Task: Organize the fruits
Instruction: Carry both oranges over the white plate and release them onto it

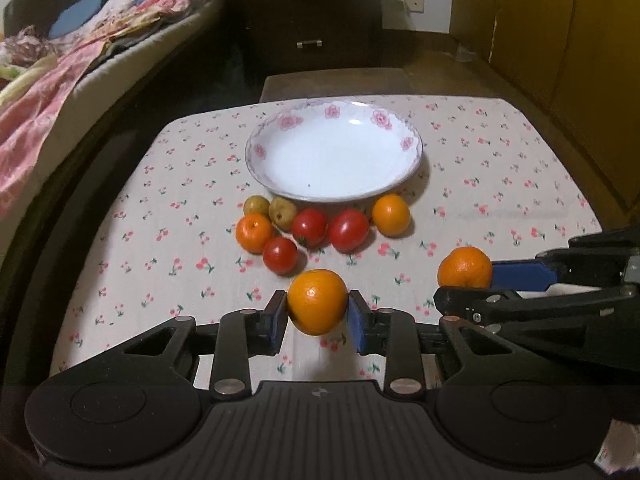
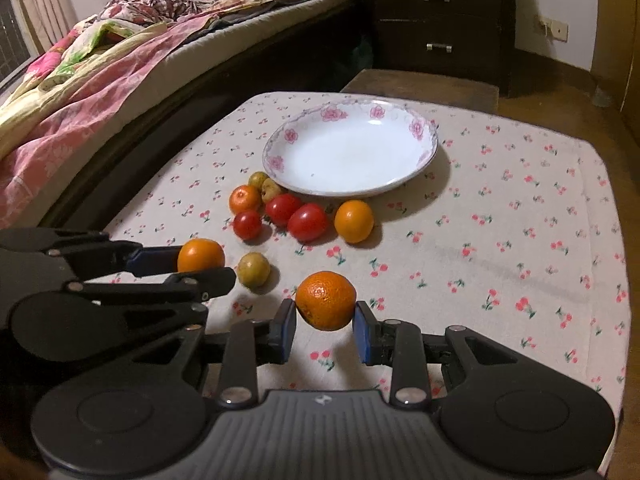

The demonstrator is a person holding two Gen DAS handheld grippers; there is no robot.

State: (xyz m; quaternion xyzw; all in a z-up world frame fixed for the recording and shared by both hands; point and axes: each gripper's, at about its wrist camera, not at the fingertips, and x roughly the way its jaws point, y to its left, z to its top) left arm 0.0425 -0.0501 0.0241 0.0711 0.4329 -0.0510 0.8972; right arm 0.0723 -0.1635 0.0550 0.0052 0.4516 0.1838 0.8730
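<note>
Each of my tongs pinches an orange above the tabletop; the plate sits bare.

In the left wrist view my left tongs [image 1: 318,312] pinch a smooth orange [image 1: 318,300] at lower centre, its underside lifted off the cloth; the small yellowish fruit [image 2: 253,269] behind it shows only in the right wrist view. My right tongs [image 2: 325,316] pinch a rougher orange [image 2: 326,300], whose near side the lower finger cuts off in the left view. The white flowered plate [image 1: 256,148] lies at upper centre of the tabletop [image 1: 500,152]. Just below its rim huddle three tomatoes [image 1: 310,227], two more oranges [image 1: 391,215] and two yellowish fruits [image 1: 282,211], which I cannot identify, partly overlapping.
</note>
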